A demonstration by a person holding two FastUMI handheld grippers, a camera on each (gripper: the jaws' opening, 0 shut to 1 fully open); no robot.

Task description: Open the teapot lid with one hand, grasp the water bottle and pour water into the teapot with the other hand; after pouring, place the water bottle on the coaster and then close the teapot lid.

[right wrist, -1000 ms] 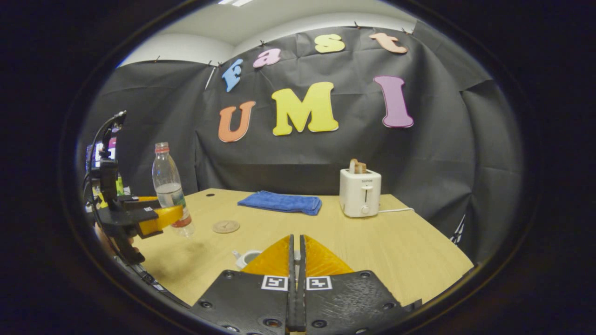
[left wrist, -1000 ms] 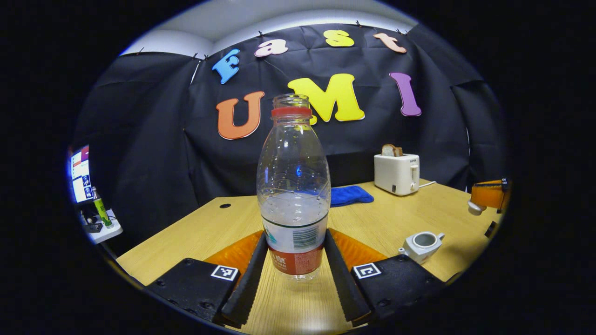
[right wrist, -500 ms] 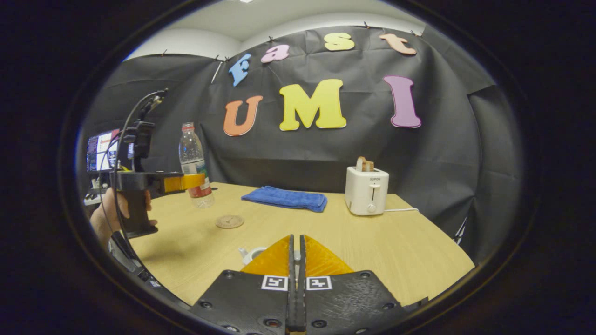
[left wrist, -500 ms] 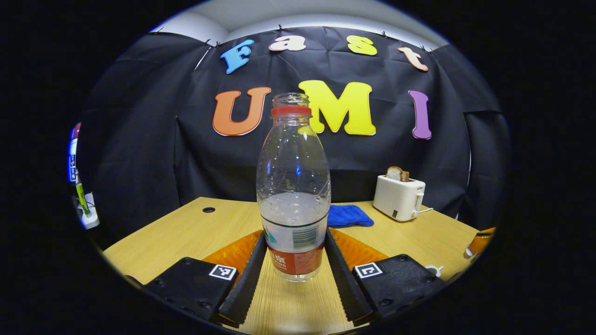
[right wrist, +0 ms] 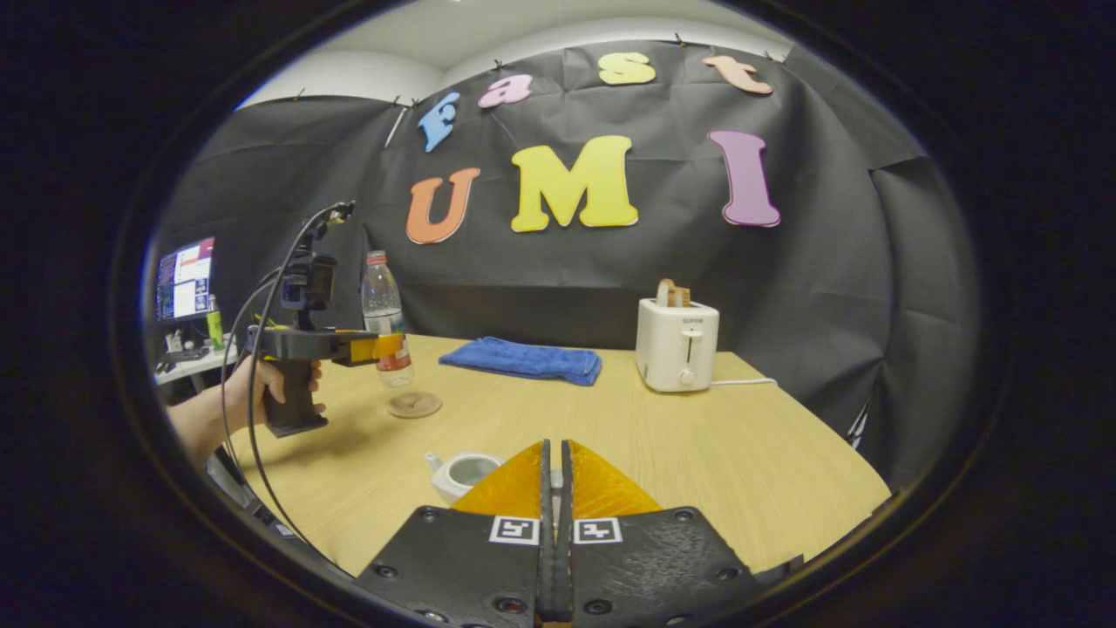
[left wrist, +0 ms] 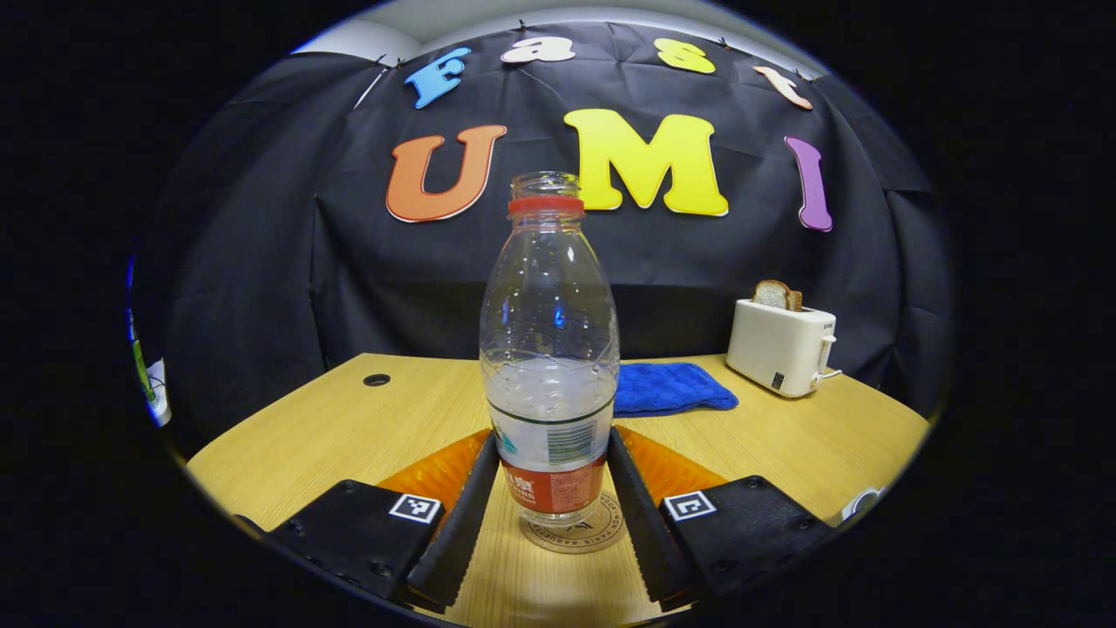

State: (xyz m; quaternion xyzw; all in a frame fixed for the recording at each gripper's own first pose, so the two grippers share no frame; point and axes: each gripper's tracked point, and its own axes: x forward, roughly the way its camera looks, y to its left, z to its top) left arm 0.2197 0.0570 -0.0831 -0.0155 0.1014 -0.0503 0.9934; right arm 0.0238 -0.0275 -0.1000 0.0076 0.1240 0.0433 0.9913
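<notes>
Gripping the water bottle [left wrist: 549, 366] low on its body, at the label band, the left gripper [left wrist: 547, 501] has one finger pressed against each side of it, and the bottle stands upright between them, uncapped and roughly a third full. Its base hangs just over the round coaster [left wrist: 575, 532] on the wooden table [left wrist: 349, 427]; whether the two touch cannot be told. Seen from the right gripper view, a hand [right wrist: 261, 388] at the left holds that gripper [right wrist: 384, 347] by its handle, with the bottle [right wrist: 385, 318] directly above the coaster [right wrist: 415, 405]. Nearer the middle, the white teapot [right wrist: 464, 472] sits open on the table, just left of and partly behind the right gripper's fingers. The right gripper [right wrist: 554, 475] is clenched, its fingers drawn almost together; what lies between them cannot be made out. A blue cloth [right wrist: 523, 359] lies near the back wall, and to its right stands a white toaster [right wrist: 677, 346] with bread in its slot
</notes>
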